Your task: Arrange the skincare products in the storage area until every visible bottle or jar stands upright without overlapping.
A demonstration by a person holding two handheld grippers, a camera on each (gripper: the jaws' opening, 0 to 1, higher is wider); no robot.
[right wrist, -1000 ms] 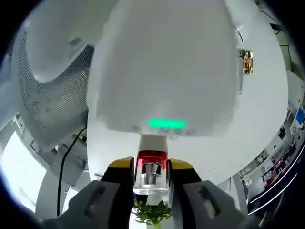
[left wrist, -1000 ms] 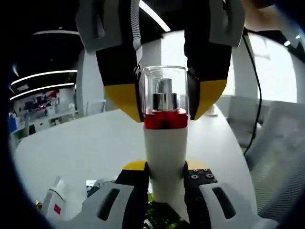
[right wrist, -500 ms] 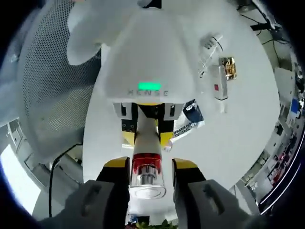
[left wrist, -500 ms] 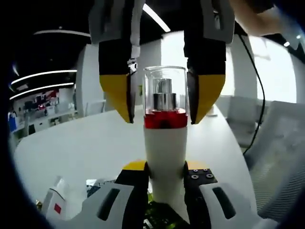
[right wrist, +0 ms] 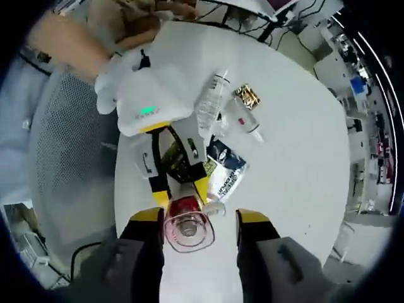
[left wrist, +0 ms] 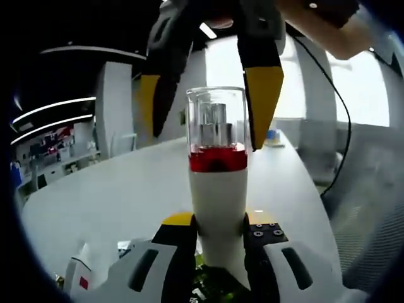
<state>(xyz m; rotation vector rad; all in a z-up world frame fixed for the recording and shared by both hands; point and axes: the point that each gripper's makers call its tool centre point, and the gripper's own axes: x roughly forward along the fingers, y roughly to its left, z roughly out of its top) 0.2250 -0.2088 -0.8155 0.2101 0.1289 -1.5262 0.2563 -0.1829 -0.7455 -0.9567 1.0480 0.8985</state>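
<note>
Skincare bottle (left wrist: 218,189) sits dead centre in my left gripper view: white body, red band, clear cap over a silver pump. My left claw (left wrist: 219,237) has it pinched at the lower body, both yellow-tipped jaws pressed against its sides, holding it upright above the white desk (left wrist: 113,189).

Up top in that same view I can see my right claw (left wrist: 208,95) hanging over the cap. Its jaws are spread wide, one on each side of the clear cap and apart from it; I see a gap on both flanks, so it grips nothing.

Switching to the right gripper view, I'm looking straight down on the bottle's cap (right wrist: 187,228). It sits between my right claw's (right wrist: 199,230) two jaws, which are parted well wider than the cap. The left-hand jaw looks just beside the cap rim; whether it touches, I cannot tell. Below the cap, the left claw (right wrist: 180,189) reaches in around the bottle from the top of the picture, its white housing showing a small green light.

Out on the desk (right wrist: 303,145) beyond: a clear plastic bottle (right wrist: 211,101) lying down, a small white tube with a gold end (right wrist: 246,110) lying beside it, and a dark blue and white sachet (right wrist: 224,173) flat next to the left claw.
</note>
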